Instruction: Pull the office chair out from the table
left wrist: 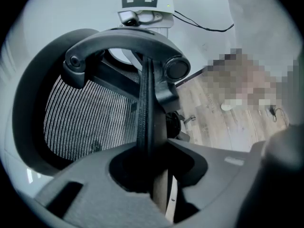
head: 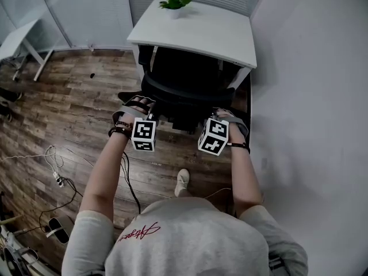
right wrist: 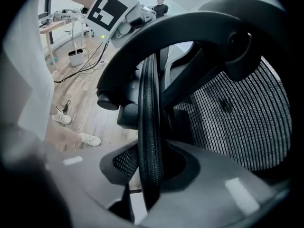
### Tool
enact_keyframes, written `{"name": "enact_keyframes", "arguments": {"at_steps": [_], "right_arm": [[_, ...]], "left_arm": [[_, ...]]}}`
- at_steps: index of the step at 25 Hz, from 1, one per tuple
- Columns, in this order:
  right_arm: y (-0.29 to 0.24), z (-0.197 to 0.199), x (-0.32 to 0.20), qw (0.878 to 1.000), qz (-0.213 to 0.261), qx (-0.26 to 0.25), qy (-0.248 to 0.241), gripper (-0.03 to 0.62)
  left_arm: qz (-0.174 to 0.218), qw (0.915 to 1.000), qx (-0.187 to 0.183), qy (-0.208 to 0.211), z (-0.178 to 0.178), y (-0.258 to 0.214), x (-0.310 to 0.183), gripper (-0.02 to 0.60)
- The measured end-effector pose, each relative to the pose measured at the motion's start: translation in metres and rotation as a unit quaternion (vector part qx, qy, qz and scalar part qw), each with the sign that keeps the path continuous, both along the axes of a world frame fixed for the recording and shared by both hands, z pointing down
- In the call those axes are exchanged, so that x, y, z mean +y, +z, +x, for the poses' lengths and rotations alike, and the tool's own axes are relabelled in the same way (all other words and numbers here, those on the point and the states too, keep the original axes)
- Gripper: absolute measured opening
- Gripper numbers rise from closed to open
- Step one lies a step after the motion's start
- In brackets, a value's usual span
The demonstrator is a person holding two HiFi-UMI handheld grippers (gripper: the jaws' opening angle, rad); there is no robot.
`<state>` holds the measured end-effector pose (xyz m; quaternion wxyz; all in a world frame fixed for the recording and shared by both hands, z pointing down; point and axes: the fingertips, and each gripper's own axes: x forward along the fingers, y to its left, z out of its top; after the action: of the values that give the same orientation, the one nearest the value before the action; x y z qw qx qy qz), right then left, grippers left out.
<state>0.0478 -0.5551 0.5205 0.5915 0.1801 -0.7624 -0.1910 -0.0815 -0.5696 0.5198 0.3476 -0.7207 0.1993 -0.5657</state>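
Office chair (head: 187, 76) tucked under white table (head: 201, 33), backrest toward person; left gripper (head: 137, 104) clamped on backrest rim (left wrist: 145, 108); right gripper (head: 223, 117) clamped on same rim, apart from left

One chair (head: 187, 85). Two tables: one table (head: 230, 36) over the chair's seat, a second table (head: 17, 39) well to the chair's left. One plant (head: 174, 3) beyond the chair, on the nearer table. Two grippers at the chair's back, the left gripper (head: 135, 104) and the right gripper (head: 223, 116), each bearing one marker cube: two cubes (head: 144, 135) in all. One person behind the chair; the head view shows one shoe (head: 182, 180), the right gripper view two. One small dark thing (head: 92, 75) on the floor left of the chair. Cables (head: 129, 183) near the chair, too tangled to count.
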Motion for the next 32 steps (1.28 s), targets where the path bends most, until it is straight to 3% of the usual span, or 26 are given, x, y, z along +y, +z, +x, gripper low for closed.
{"name": "enact_keyframes", "arguments": {"at_steps": [32], "right_arm": [[0.003,-0.007,0.037,1.0,0.005,0.001,0.004,0.103]], "left_arm": [[0.014,0.9999,0.001,0.008,-0.006,0.003,0.035,0.087]]}}
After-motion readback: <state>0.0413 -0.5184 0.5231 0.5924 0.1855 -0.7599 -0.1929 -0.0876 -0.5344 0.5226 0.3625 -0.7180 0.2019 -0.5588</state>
